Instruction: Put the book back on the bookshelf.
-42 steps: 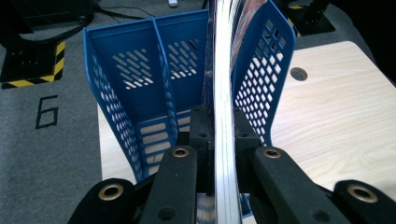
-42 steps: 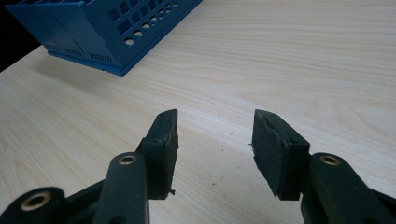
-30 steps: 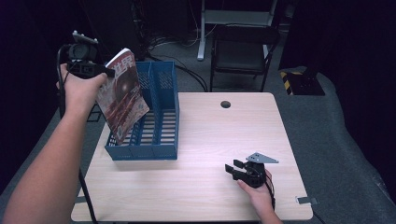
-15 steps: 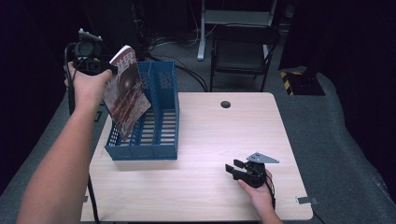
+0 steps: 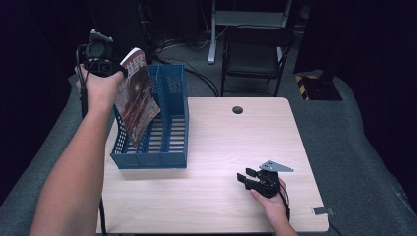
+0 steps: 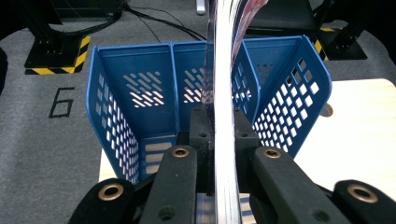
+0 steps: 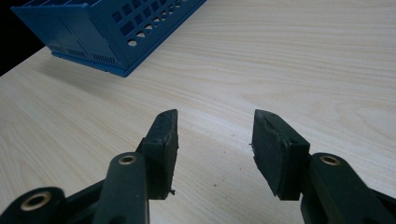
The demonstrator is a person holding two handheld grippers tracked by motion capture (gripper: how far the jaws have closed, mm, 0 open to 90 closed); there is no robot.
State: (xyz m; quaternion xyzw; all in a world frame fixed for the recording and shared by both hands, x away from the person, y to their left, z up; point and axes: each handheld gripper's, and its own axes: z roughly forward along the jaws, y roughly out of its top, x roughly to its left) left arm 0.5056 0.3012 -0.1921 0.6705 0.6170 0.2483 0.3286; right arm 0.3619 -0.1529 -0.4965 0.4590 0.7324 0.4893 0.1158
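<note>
The left hand-held gripper (image 5: pixel 105 66) is raised above the far-left corner of the blue file rack (image 5: pixel 162 137), and its jaws are clamped on a magazine (image 5: pixel 137 98) with a reddish cover. In the high view the magazine hangs tilted, its upper corner in the grip and its lower edge down among the slots on the left side of the rack; whether it touches the rack floor cannot be told. In the left gripper view the magazine (image 6: pixel 224 93) runs edge-on between the two black jaws, its pages a pale band rising straight up, with the rack (image 6: pixel 140 107) behind it, its perforated walls and inner dividers open toward the camera.

The rack lies on the left half of the worktop (image 5: pixel 236 147), long side running away from the person, divided into compartments by upright blue walls.

The right hand-held gripper (image 5: pixel 248 178) rests low on the worktop, well to the right of the rack's near end, jaws pointing toward the rack. In the right gripper view its jaws stand apart with nothing between them, bare wood (image 7: pixel 280 70) under them and a corner of the rack (image 7: pixel 107 32) farther off
</note>
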